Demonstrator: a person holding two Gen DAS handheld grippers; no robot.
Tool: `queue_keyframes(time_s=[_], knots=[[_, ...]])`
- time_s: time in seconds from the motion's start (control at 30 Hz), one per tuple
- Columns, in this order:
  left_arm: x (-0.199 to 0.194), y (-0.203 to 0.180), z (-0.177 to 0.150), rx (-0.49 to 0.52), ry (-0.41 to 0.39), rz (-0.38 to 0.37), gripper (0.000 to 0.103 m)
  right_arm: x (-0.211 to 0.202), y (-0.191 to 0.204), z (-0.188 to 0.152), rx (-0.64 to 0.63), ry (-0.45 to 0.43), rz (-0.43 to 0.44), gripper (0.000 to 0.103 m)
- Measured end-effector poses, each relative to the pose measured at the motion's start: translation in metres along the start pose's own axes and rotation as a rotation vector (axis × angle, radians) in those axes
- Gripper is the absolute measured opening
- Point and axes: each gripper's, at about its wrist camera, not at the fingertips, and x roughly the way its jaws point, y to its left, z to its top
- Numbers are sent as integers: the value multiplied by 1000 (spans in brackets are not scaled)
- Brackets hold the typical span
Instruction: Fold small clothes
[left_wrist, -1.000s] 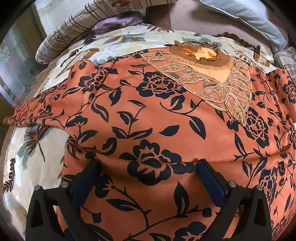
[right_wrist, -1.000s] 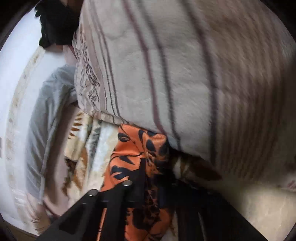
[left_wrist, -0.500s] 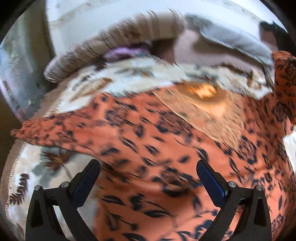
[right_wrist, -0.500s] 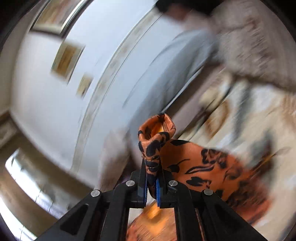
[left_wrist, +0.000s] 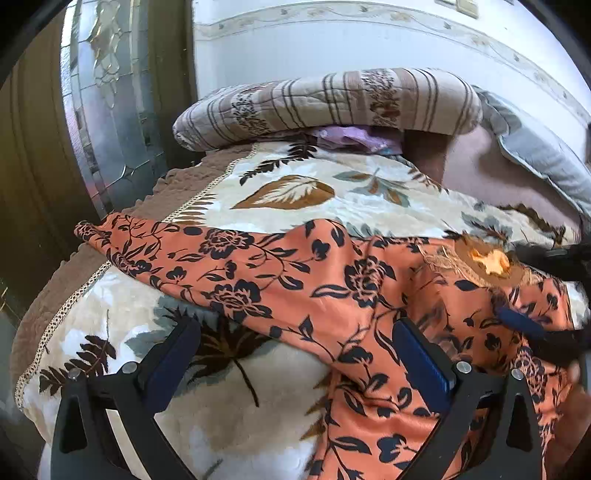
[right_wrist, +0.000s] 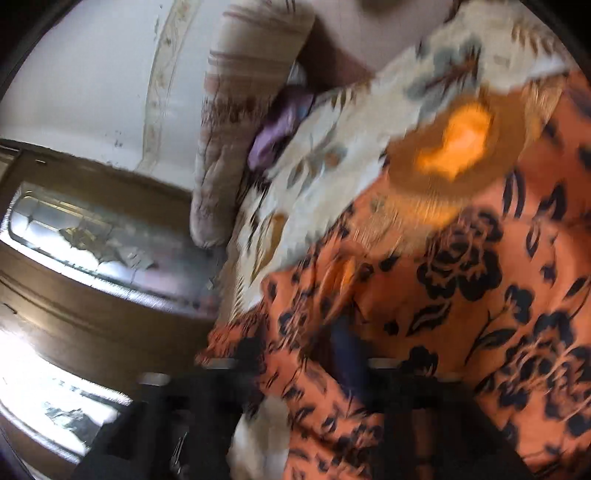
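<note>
1 orange floral garment is draped across the leaf-print blanket. Thin, limp and slippery handling is expected; hems or sleeve ends should be pinched. The left gripper is spread, empty; the right gripper is opening, cloth between its jaws.

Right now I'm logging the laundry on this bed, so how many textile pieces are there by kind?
Orange floral garment: 1
Leaf-print blanket: 1
Striped quilt: 1
Purple cloth under the quilt: 1
Grey pillow: 1
Total: 5
</note>
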Motion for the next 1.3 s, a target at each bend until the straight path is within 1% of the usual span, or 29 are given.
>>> queue_keyframes(time_s=[0.07, 0.1, 0.13, 0.2, 0.23, 0.27, 0.3, 0.33, 0.37, 0.4, 0.43, 0.47, 0.5, 0.57, 0.67, 0.73, 0.77, 0.8, 0.83, 0.87, 0.9, 0.93, 0.97, 1.07, 1.13, 1.2, 1.23, 1.3], knots=[[1, -1, 1, -3, -6, -2, 103, -23, 3, -1, -49, -34, 24, 88], [1, -3, 0, 2, -11, -4, 103, -40, 3, 1, -81, -54, 5, 88], [1, -7, 0, 12, -18, -12, 103, -52, 5, 0, -96, -77, -33, 88], [0, -18, -2, 46, -32, -42, 103, -88, -3, 5, -126, -126, -150, 86], [2, -27, -3, 70, -30, -85, 103, -102, -11, 8, -131, -142, -201, 85], [5, -34, -3, 80, -21, -122, 103, -117, -21, 12, -128, -162, -249, 74], [7, -38, -4, 86, -16, -145, 101, -133, -34, 15, -120, -177, -292, 68], [11, -49, -4, 106, -7, -192, 97, -148, -49, 18, -101, -189, -334, 57], [15, -56, -4, 122, 3, -216, 89, -161, -61, 21, -82, -201, -360, 48], [19, -63, -5, 140, 15, -235, 82, -170, -77, 26, -52, -223, -388, 44], [26, -70, -5, 156, 39, -258, 79, -180, -92, 27, -22, -243, -405, 41], [36, -78, -6, 165, 72, -288, 73, -190, -104, 30, 7, -258, -412, 40], [41, -80, -5, 168, 87, -300, 65, -198, -118, 33, 49, -274, -412, 40], [59, -89, -4, 180, 133, -332, 65, -201, -130, 42, 91, -284, -412, 39], [79, -101, -5, 210, 186, -349, 65, -192, -138, 50, 107, -268, -410, 39], [88, -106, -8, 233, 216, -342, 65, -177, -142, 55, 121, -236, -409, 39], [91, -106, -10, 233, 222, -350, 64, -168, -145, 57, 129, -215, -423, 39], [91, -105, -10, 233, 218, -360, 62, -160, -149, 57, 142, -176, -452, 39], [91, -106, -9, 234, 217, -385, 55, -151, -153, 57, 153, -151, -479, 39], [91, -106, -7, 231, 224, -408, 43, -146, -155, 57, 155, -152, -495, 38], [93, -105, -6, 231, 229, -407, 35, -146, -154, 57, 149, -157, -498, 38], [95, -104, -6, 227, 236, -402, 30, -144, -152, 58, 138, -150, -509, 38], [96, -100, -5, 211, 238, -411, 21, -142, -150, 59, 128, -143, -520, 38], [96, -91, 1, 146, 251, -462, 15, -138, -145, 57, 109, -148, -537, 38], [90, -88, 5, 137, 230, -473, 13, -136, -142, 57, 97, -147, -547, 38], [86, -86, 9, 148, 209, -456, 10, -131, -141, 57, 96, -151, -546, 38], [85, -85, 10, 159, 205, -422, 10, -130, -140, 56, 99, -153, -545, 38], [85, -77, 12, 142, 211, -404, 10, -139, -141, 55, 102, -152, -541, 38]])
